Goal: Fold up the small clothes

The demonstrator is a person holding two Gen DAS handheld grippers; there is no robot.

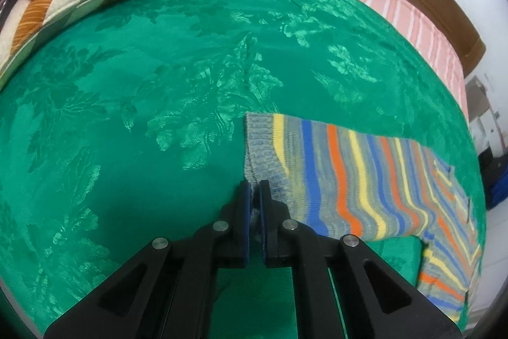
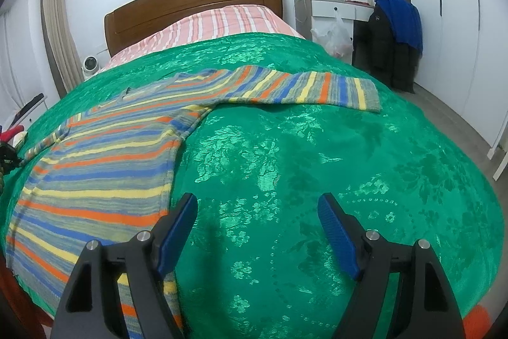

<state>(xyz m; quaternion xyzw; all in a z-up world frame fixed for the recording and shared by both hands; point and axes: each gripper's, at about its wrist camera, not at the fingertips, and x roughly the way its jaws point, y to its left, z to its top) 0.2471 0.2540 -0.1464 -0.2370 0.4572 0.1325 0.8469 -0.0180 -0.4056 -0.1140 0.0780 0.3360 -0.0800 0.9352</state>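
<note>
The left gripper (image 1: 253, 189) is pinched tight on the cuff of the striped sweater (image 2: 104, 167) – the garment lies flat across the green bedspread (image 2: 317, 148); the right gripper (image 2: 257, 212) hovers beside its hem, spread wide, holding nothing

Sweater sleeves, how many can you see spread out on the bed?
2. One sleeve stretches out flat toward the wardrobe side, untouched. The other sleeve has its grey cuff pinched in the left gripper. The right gripper holds nothing.
</note>
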